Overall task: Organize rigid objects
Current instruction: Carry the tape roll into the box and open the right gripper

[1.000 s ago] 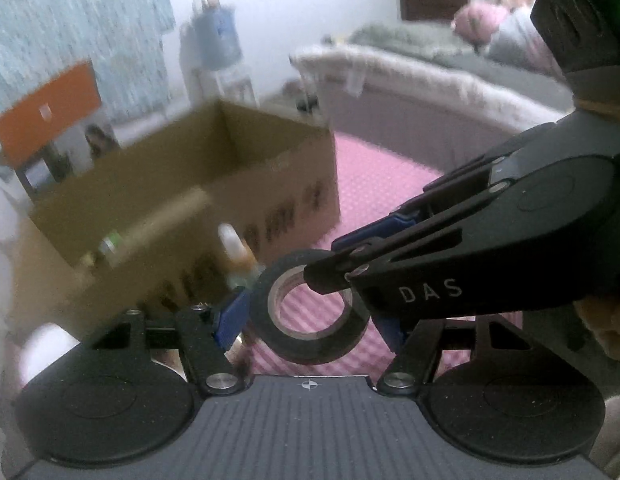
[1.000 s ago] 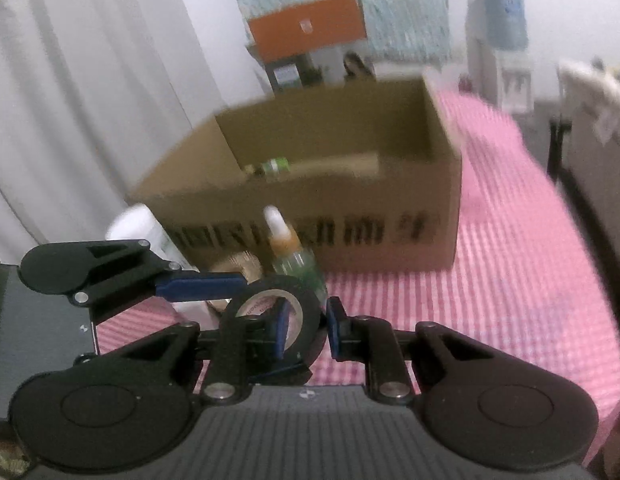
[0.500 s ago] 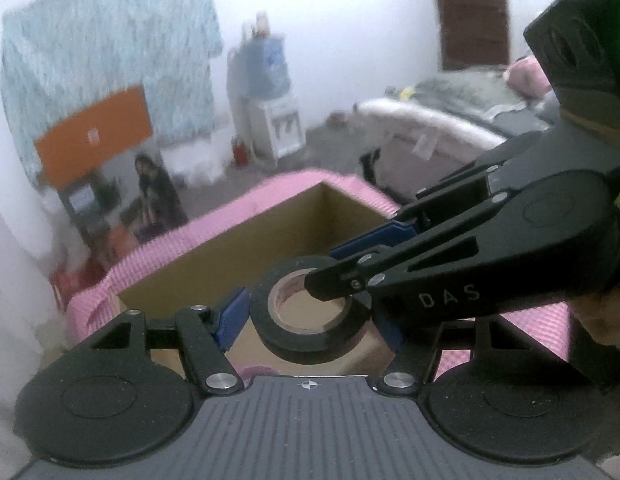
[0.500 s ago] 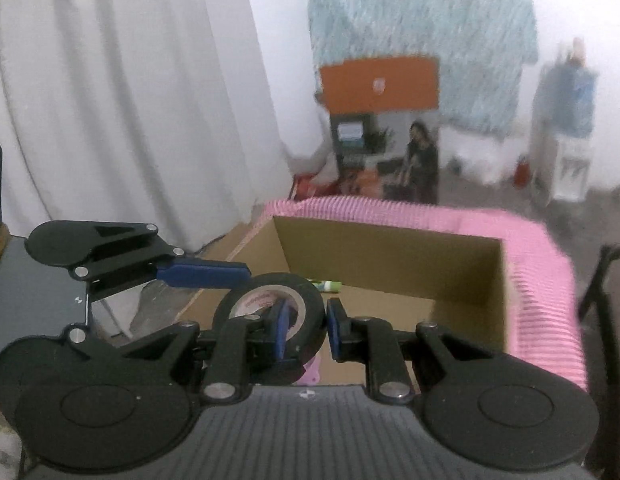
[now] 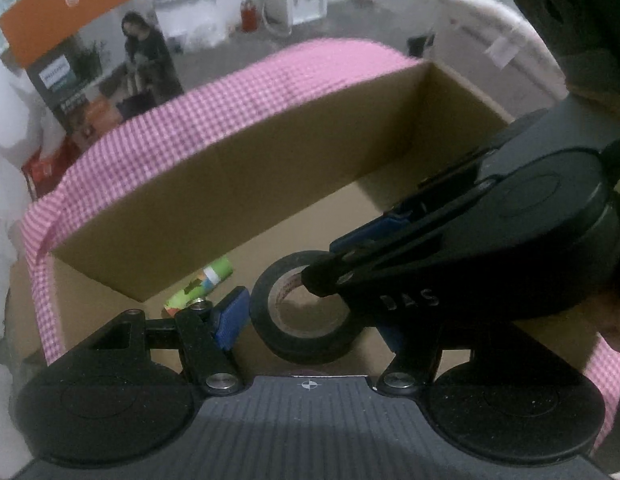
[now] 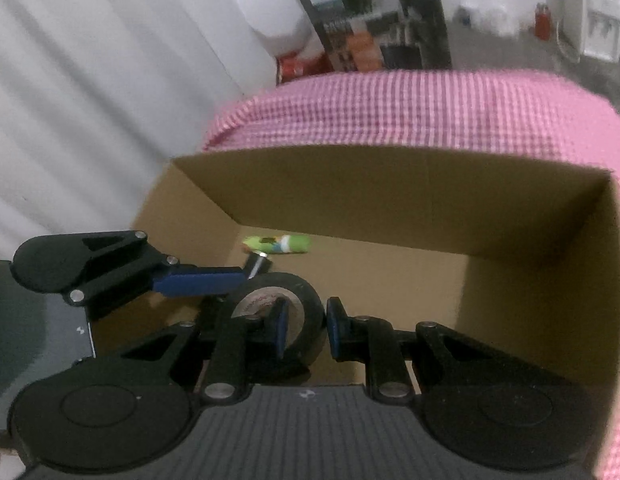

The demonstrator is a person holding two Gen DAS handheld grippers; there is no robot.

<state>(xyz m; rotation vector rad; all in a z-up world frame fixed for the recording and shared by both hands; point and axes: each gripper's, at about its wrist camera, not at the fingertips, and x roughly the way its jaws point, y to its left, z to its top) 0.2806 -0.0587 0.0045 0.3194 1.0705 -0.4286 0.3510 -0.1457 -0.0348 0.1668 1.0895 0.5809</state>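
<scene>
Lower centre of both views: black tape roll (image 6: 275, 320), clamped through its wall by the right claw (image 6: 305, 330), jaws nearly closed, above the open cardboard box (image 6: 390, 204). Left claw (image 5: 310, 318) open around the roll, its left pad not touching. Green tube (image 6: 277, 244) on box floor. Pink-checked surface (image 6: 390, 108) beneath.

Cardboard box (image 6: 390, 196) on the tabletop (image 6: 410, 108); tube (image 6: 277, 245) lying inside against the far wall; tape roll (image 6: 277, 312) over the box interior, nearer than the tube; printed carton (image 6: 374, 16) behind the tabletop.
</scene>
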